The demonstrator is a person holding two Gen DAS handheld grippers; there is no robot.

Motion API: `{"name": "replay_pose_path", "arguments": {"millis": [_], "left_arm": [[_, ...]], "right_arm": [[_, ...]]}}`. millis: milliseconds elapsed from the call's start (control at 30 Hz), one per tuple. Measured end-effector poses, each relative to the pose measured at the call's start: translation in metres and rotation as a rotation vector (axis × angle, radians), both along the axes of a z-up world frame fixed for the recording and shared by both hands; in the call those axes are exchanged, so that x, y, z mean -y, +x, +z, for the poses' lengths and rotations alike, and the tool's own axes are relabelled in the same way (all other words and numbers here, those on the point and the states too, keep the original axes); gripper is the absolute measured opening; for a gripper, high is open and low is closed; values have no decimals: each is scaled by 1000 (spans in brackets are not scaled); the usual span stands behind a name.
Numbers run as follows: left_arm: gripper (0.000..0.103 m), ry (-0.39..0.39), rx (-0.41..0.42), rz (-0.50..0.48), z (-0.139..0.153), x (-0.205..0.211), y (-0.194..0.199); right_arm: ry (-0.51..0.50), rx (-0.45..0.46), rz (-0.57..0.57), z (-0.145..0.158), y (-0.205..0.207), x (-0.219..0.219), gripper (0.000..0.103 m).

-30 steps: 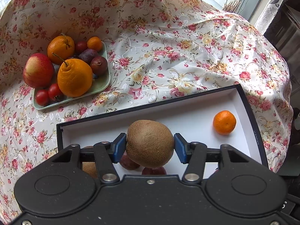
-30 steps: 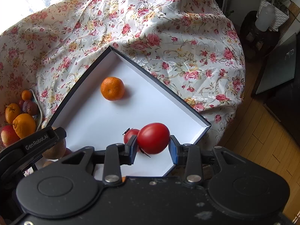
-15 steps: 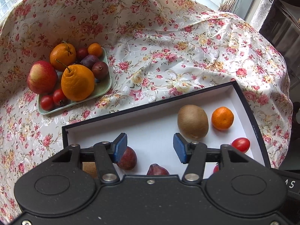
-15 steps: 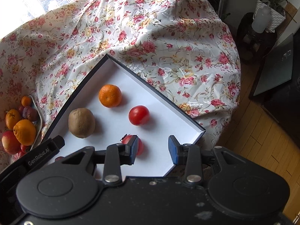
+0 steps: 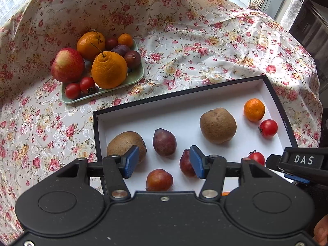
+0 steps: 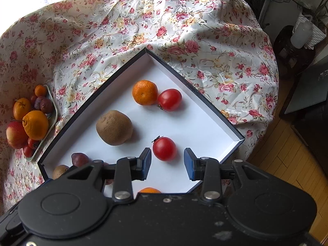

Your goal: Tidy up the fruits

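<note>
The left tool (image 5: 163, 162) hangs released over the box (image 5: 95, 127), nothing between its blue pads; the right tool (image 6: 167, 163) is likewise unclenched and empty, above a tomato (image 6: 164, 148) lying loose with its stem toward upper left. Right of centre in the left view lies a kiwi (image 5: 217, 125), long axis running upper left to lower right, with a mandarin (image 5: 254, 109) beyond it. At upper left, a plate (image 5: 131, 78) of fruit rests on the flowered worktop (image 5: 184, 47).
</note>
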State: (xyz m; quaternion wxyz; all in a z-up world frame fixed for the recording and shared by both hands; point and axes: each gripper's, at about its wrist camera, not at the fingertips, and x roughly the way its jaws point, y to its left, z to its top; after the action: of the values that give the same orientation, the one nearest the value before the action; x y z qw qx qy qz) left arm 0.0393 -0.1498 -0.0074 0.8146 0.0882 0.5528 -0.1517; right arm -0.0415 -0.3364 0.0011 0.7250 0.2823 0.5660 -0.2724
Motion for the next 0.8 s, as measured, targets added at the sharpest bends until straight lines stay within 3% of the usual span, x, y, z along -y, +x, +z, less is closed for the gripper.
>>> {"name": "replay_pose_path", "arguments": {"millis": [800], "left_arm": [[59,-12,-51,95,1,-64,13]], "right_arm": [[-36,-22,246,5,32,-84,38]]}}
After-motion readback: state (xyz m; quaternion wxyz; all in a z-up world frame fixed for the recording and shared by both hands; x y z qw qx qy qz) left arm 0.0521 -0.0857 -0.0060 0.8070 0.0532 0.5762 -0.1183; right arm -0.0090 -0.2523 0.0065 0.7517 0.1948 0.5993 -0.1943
